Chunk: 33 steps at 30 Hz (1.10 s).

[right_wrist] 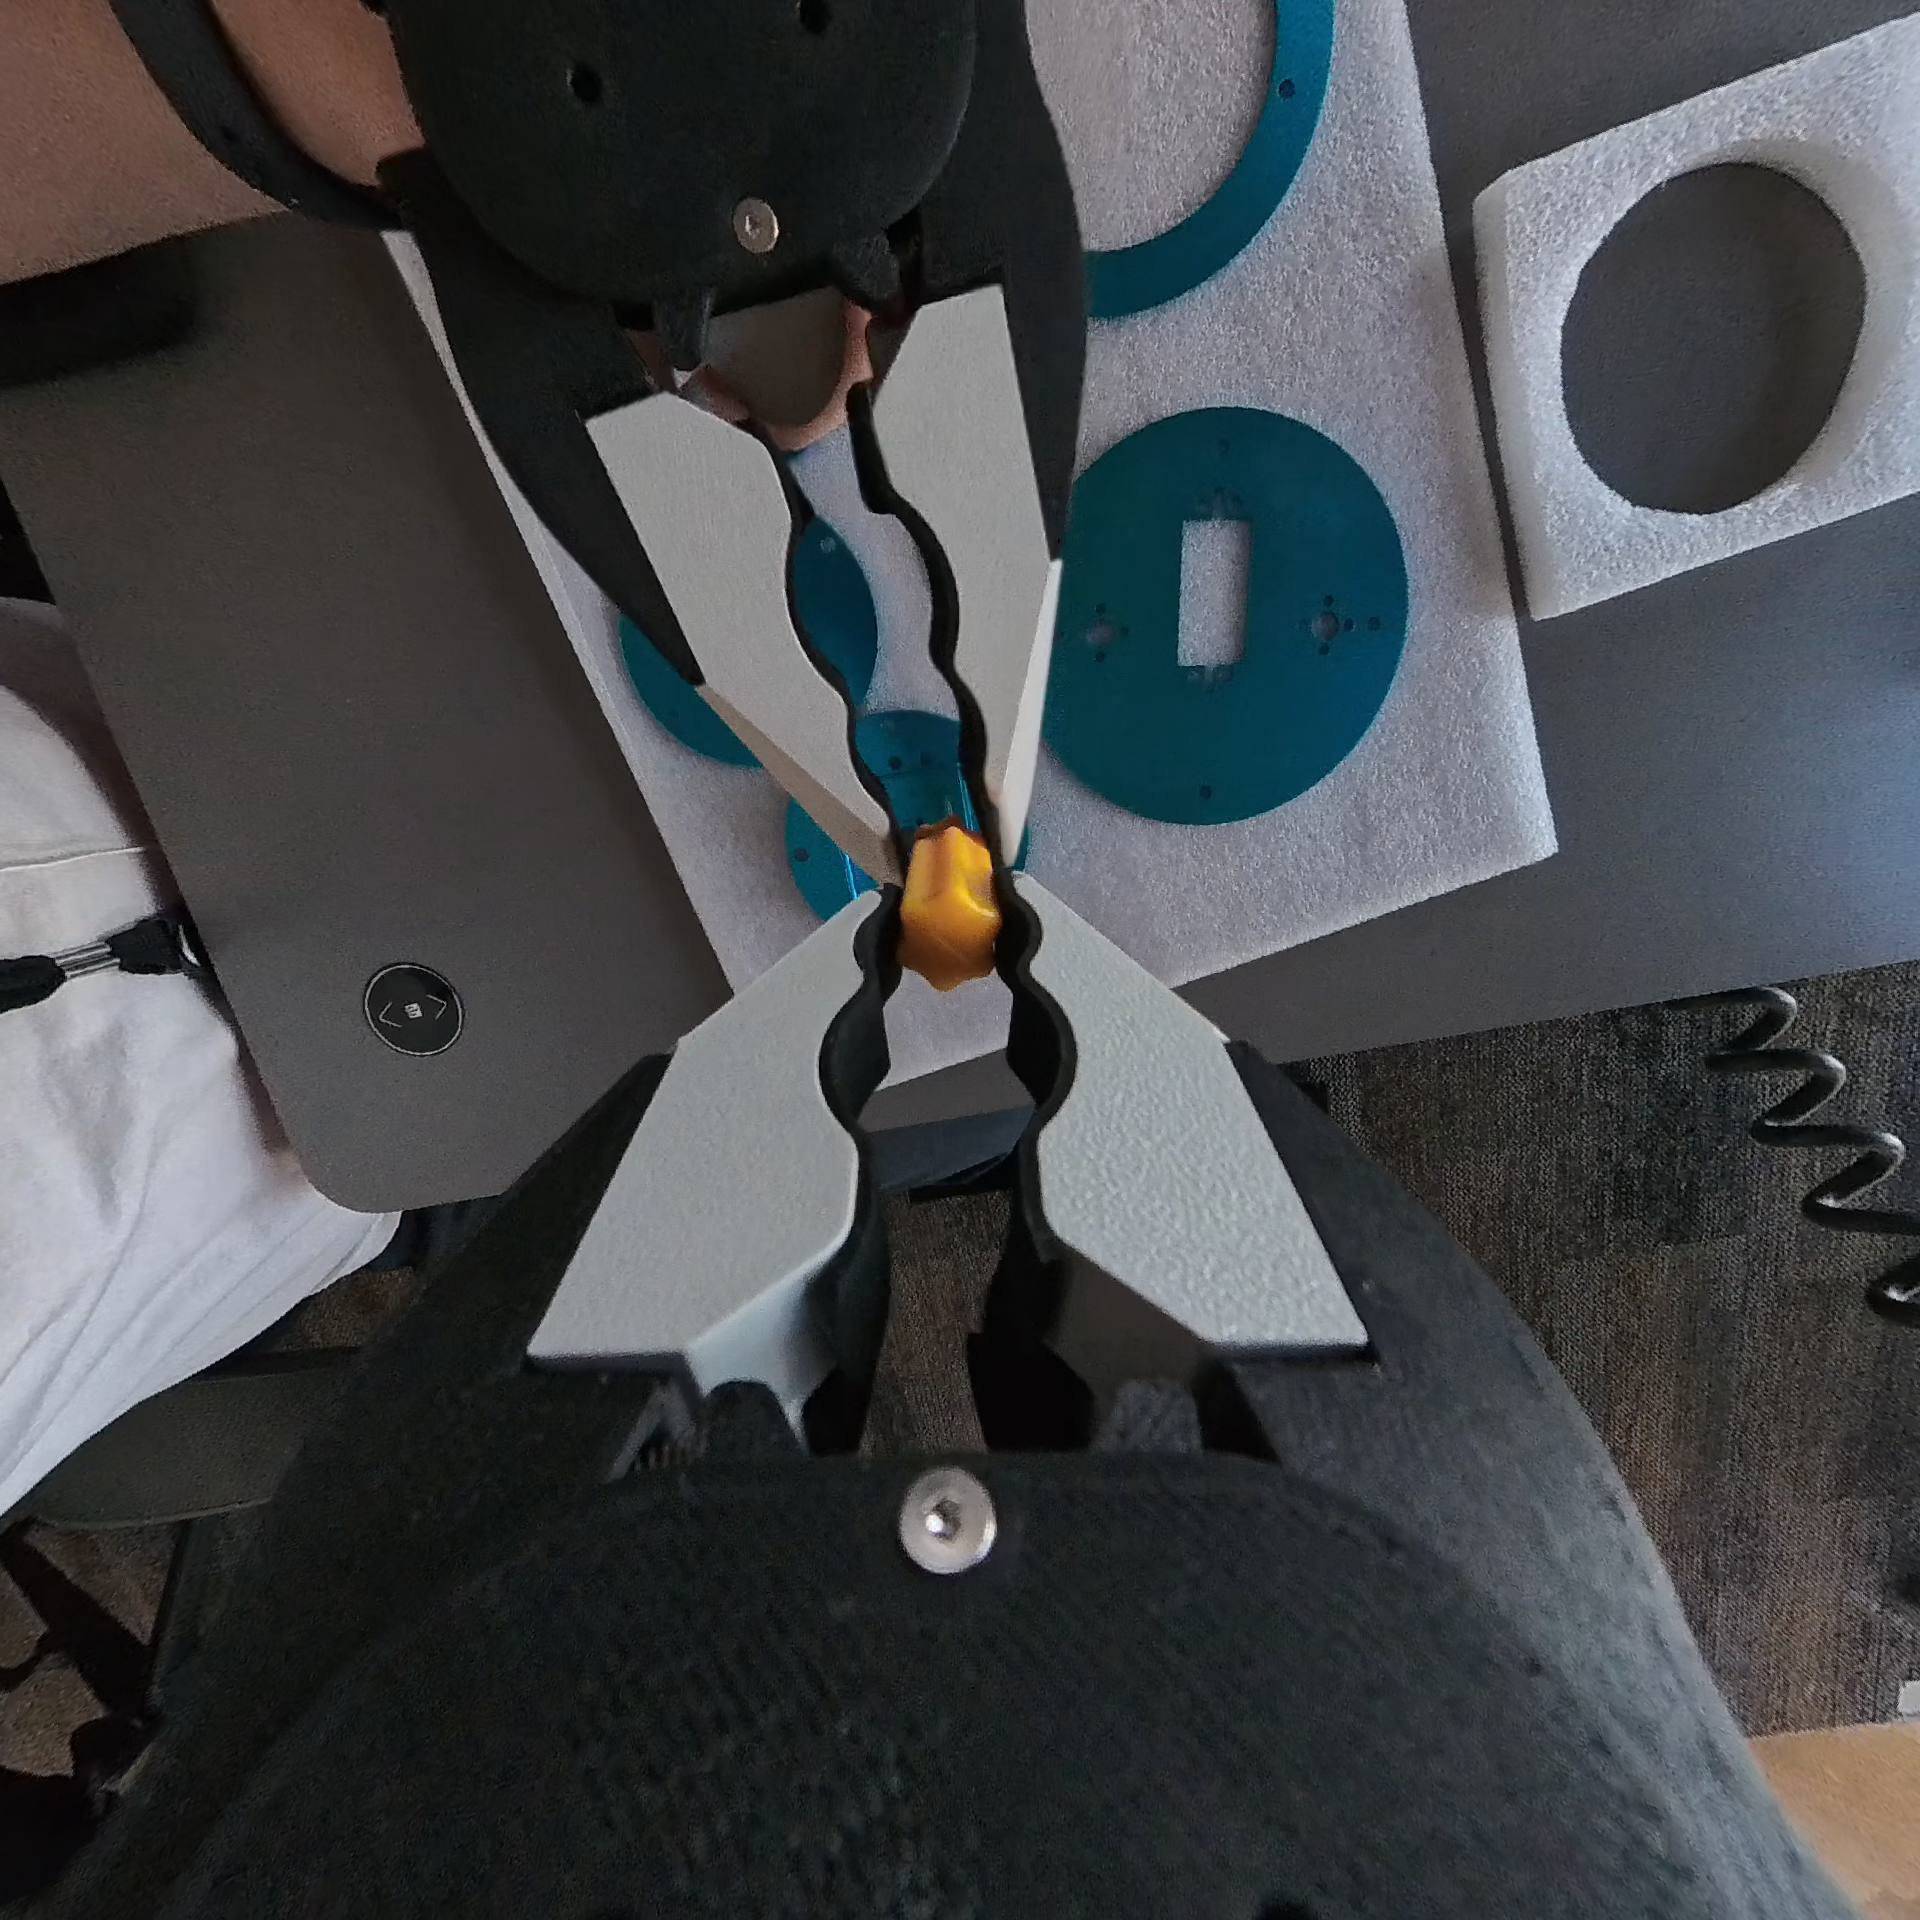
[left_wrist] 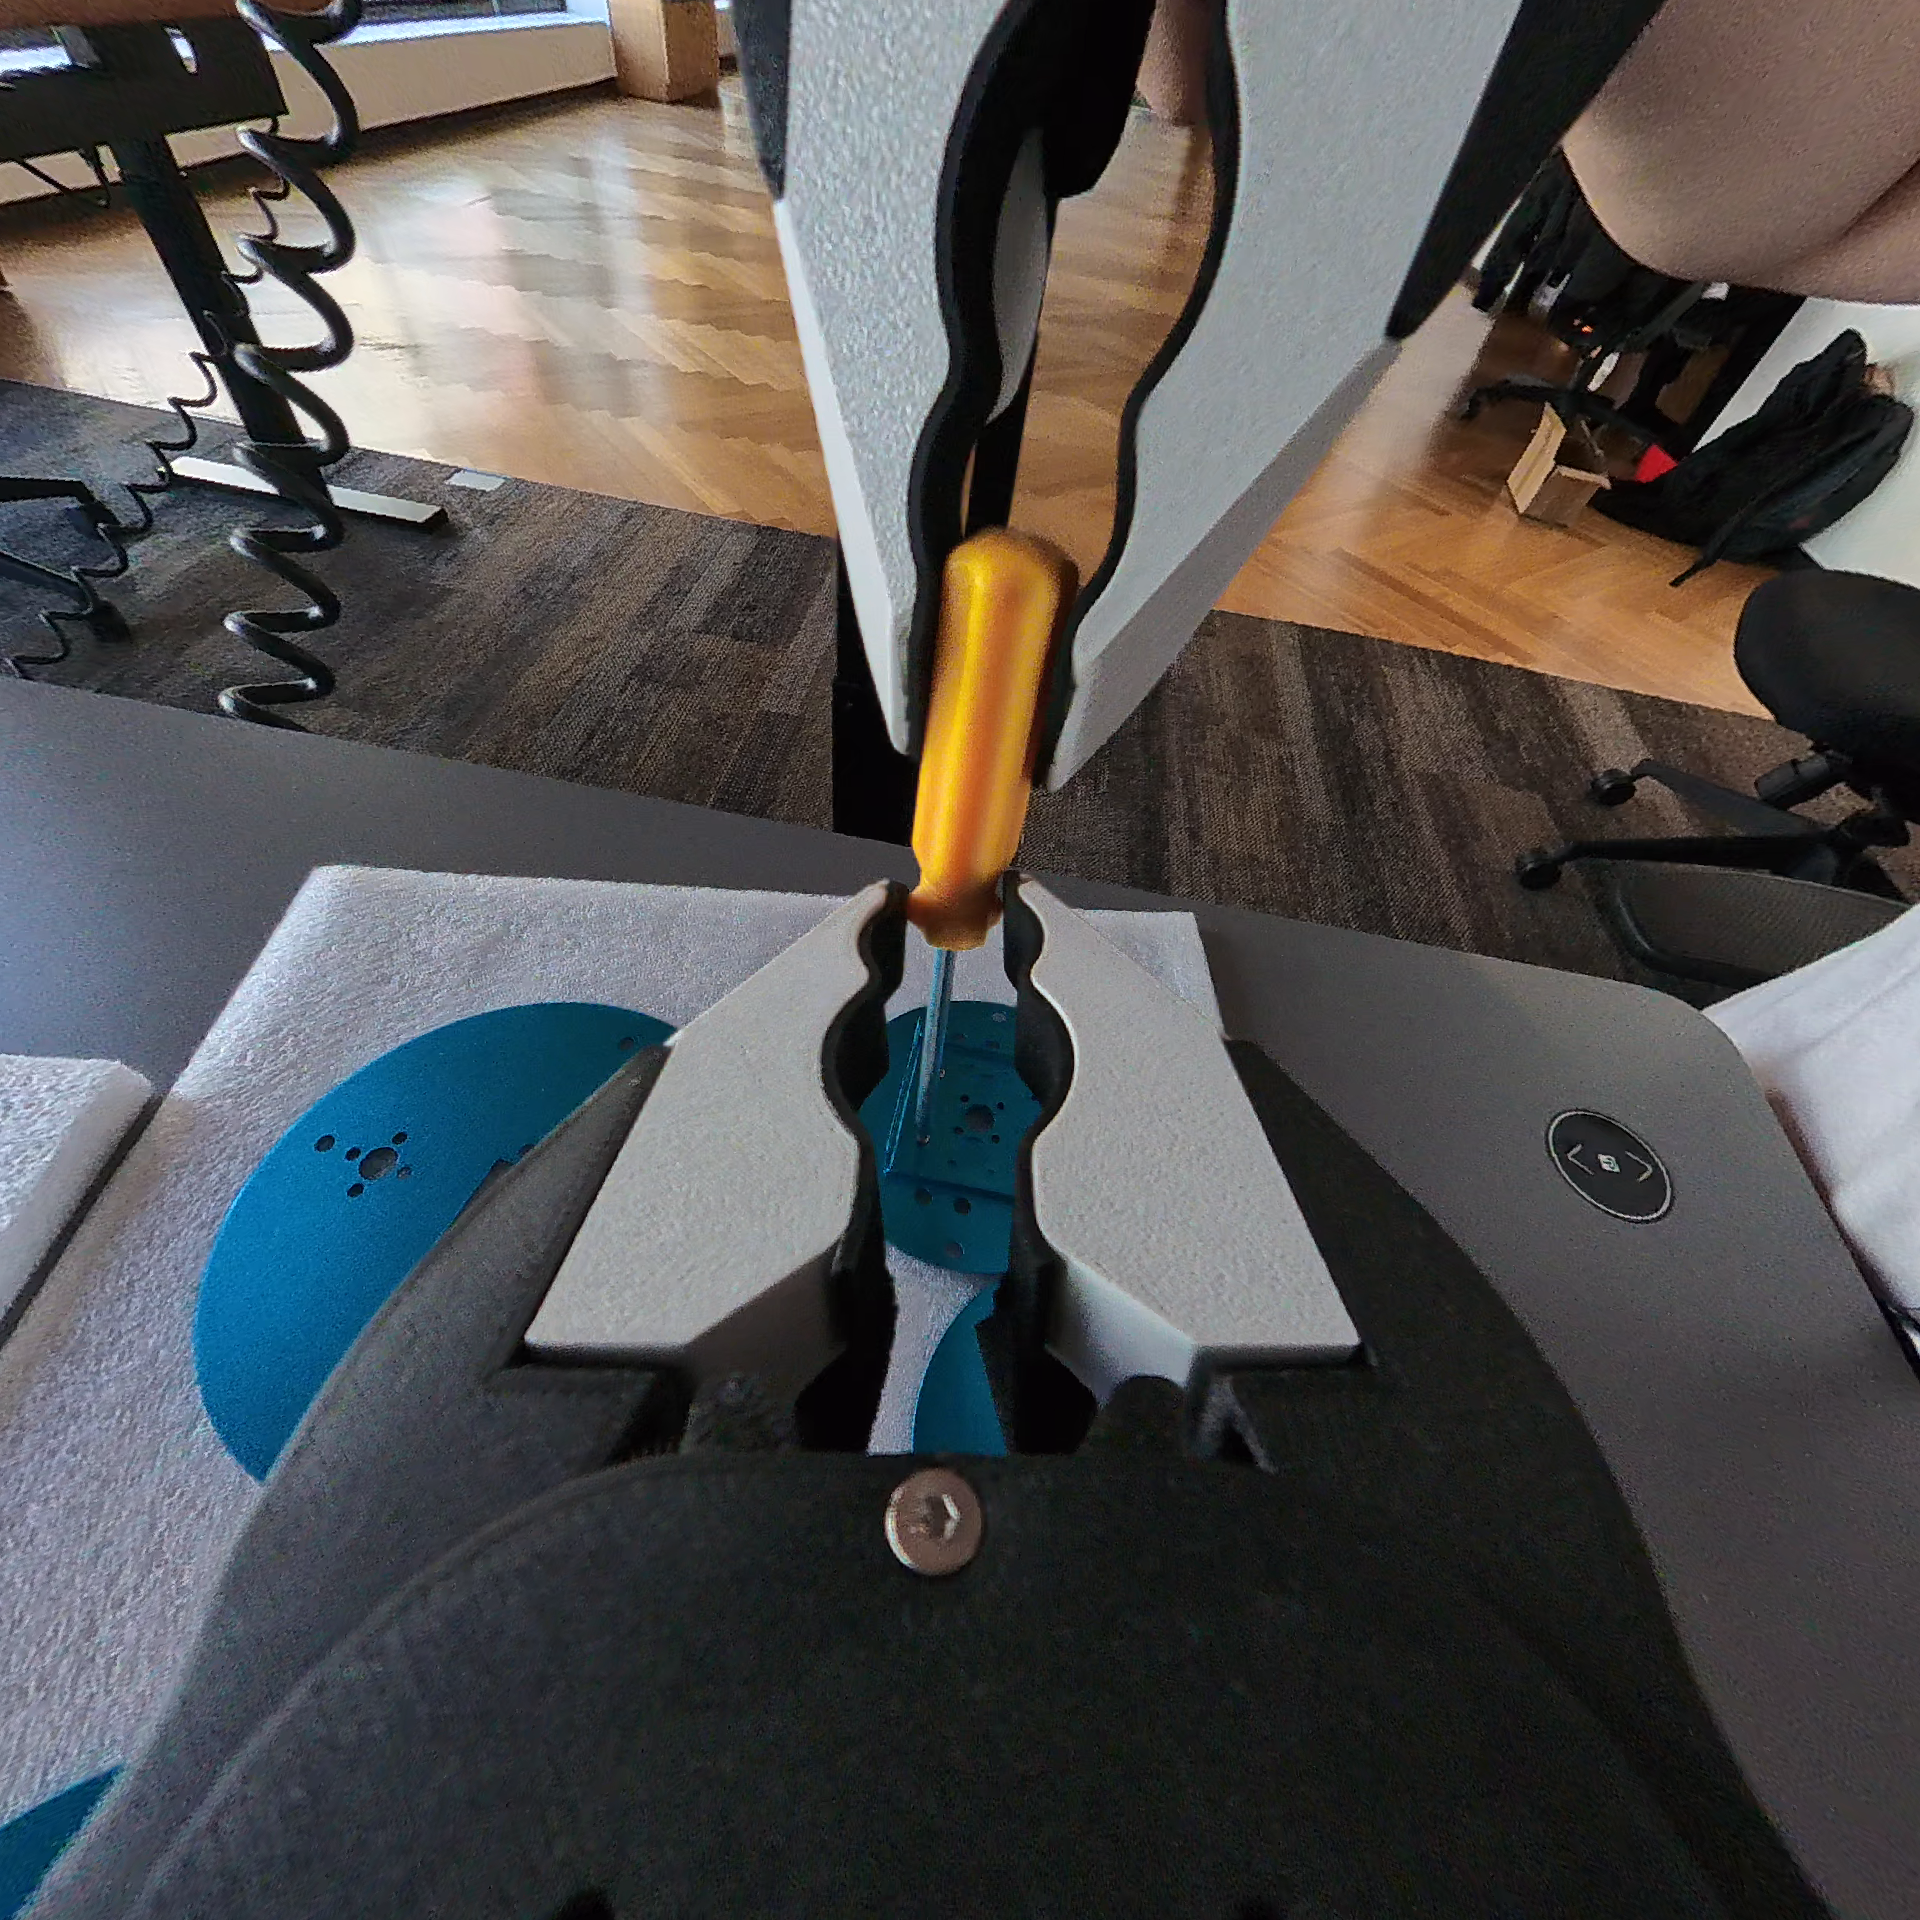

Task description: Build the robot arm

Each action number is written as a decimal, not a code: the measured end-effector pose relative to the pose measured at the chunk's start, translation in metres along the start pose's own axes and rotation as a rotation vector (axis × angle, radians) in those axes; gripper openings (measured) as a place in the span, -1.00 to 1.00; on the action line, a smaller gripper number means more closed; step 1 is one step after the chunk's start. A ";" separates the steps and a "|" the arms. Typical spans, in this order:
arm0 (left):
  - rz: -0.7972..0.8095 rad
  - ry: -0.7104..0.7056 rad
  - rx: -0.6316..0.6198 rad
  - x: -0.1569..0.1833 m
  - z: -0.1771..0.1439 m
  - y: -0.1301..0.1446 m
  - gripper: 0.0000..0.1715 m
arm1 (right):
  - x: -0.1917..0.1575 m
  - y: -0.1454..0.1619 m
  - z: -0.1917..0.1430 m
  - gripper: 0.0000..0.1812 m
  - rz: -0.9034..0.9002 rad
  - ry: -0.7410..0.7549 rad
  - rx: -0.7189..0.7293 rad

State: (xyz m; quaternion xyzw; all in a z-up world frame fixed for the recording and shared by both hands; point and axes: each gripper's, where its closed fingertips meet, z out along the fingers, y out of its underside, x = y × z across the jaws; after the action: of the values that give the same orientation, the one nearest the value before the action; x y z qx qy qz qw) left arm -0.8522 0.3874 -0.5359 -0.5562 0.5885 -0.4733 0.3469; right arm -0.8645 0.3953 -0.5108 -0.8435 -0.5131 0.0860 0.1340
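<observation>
Two grippers: both on one screwdriver [left_wrist: 982, 727].
Foam sheet [left_wrist: 540, 935]: landmark; soft, on desk.
Blue bracket [left_wrist: 961, 1153]: on foam, mid; stiff, light, we judge.
Screwdriver: upright over bracket, tip in it; handle smooth, maybe slippery.
Right gripper [right_wrist: 948, 914]: closed round handle top.
Left gripper [left_wrist: 951, 894]: nearly closed at handle base, contact unclear.
</observation>
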 end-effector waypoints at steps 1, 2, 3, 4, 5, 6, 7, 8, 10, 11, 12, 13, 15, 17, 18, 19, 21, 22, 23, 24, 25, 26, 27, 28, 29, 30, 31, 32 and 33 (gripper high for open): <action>0.007 -0.008 -0.002 -0.001 0.001 0.000 -0.81 | 0.001 0.000 0.000 -0.81 -0.001 0.002 -0.005; 0.013 -0.014 -0.006 -0.001 0.002 0.001 -0.81 | 0.001 0.001 0.001 -0.81 -0.002 0.005 -0.007; 0.017 -0.016 -0.011 -0.001 0.002 0.002 -0.81 | 0.001 0.001 0.002 -0.81 -0.005 0.004 -0.010; 0.017 -0.016 -0.016 -0.001 0.002 0.002 -0.81 | 0.001 0.001 0.002 -0.81 -0.008 0.003 -0.011; 0.016 -0.016 -0.019 -0.001 0.002 0.003 -0.81 | 0.001 0.001 0.003 -0.81 -0.007 0.003 -0.011; 0.016 -0.016 -0.019 -0.001 0.002 0.003 -0.81 | 0.001 0.001 0.003 -0.81 -0.007 0.002 -0.010; 0.017 -0.016 -0.016 -0.001 0.001 0.002 -0.81 | 0.000 0.001 0.002 -0.81 -0.011 0.001 -0.009; 0.019 -0.018 -0.013 -0.001 0.001 0.001 -0.81 | 0.000 0.000 0.001 -0.81 -0.015 0.003 -0.004; 0.025 -0.025 -0.011 -0.001 -0.001 -0.001 -0.81 | 0.000 -0.002 0.000 -0.81 -0.016 0.004 0.005; 0.025 -0.024 -0.011 -0.001 -0.002 -0.001 -0.81 | 0.000 -0.002 -0.001 -0.81 -0.014 0.001 0.008; 0.023 -0.020 -0.013 0.000 -0.002 0.000 -0.81 | -0.001 -0.002 0.000 -0.81 -0.014 -0.003 0.008; 0.022 -0.021 -0.015 0.000 -0.002 0.000 -0.81 | -0.001 -0.002 0.000 -0.81 -0.014 -0.004 0.006; 0.024 -0.021 -0.020 0.000 -0.001 0.001 -0.81 | -0.001 -0.001 0.001 -0.81 -0.016 -0.005 0.002; 0.025 -0.023 -0.023 0.000 0.000 0.002 -0.81 | -0.001 -0.001 0.002 -0.81 -0.018 -0.002 0.000; 0.025 -0.023 -0.022 0.000 0.000 0.002 -0.81 | -0.001 -0.001 0.002 -0.81 -0.018 -0.002 0.001; 0.024 -0.021 -0.022 0.000 0.000 0.002 -0.81 | -0.001 -0.001 0.001 -0.81 -0.019 -0.003 0.001; 0.026 -0.022 -0.025 0.000 0.000 0.002 -0.81 | -0.001 -0.001 0.002 -0.81 -0.019 -0.002 0.001; 0.026 -0.021 -0.025 0.000 0.000 0.002 -0.81 | -0.001 -0.001 0.002 -0.81 -0.019 -0.003 0.001; 0.025 -0.019 -0.024 0.001 0.000 0.002 -0.81 | -0.001 0.000 0.002 -0.81 -0.019 -0.004 0.001; 0.023 -0.016 -0.025 0.001 0.000 0.002 -0.81 | -0.002 0.000 0.002 -0.81 -0.019 -0.004 0.001; 0.023 -0.015 -0.025 0.001 0.000 0.002 -0.81 | -0.002 0.000 0.002 -0.81 -0.021 -0.003 0.000; 0.023 -0.014 -0.024 0.001 0.000 0.002 -0.81 | -0.002 0.000 0.002 -0.81 -0.023 -0.002 -0.002; 0.024 -0.014 -0.024 0.001 0.000 0.002 -0.81 | -0.002 0.000 0.002 -0.81 -0.028 0.000 -0.004; 0.026 -0.014 -0.024 0.001 0.000 0.002 -0.81 | -0.003 0.000 0.002 -0.81 -0.034 0.002 -0.006; 0.028 -0.013 -0.027 0.002 0.001 0.002 -0.81 | -0.003 0.000 0.002 -0.81 -0.038 0.003 -0.009; 0.030 -0.015 -0.028 0.002 0.001 0.003 -0.81 | -0.003 0.000 0.002 -0.81 -0.041 0.005 -0.010; 0.032 -0.018 -0.027 0.002 0.001 0.002 -0.81 | -0.003 0.000 0.002 -0.81 -0.043 0.005 -0.010; 0.033 -0.018 -0.028 0.002 0.001 0.003 -0.81 | -0.003 0.000 0.002 -0.81 -0.043 0.003 -0.011; 0.033 -0.019 -0.030 0.001 0.001 0.003 -0.81 | -0.003 0.000 0.002 -0.81 -0.045 0.002 -0.012</action>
State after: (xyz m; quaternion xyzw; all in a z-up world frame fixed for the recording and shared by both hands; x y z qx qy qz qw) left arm -0.8525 0.3856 -0.5390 -0.5560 0.6013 -0.4534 0.3517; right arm -0.8662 0.3930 -0.5130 -0.8327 -0.5321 0.0791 0.1314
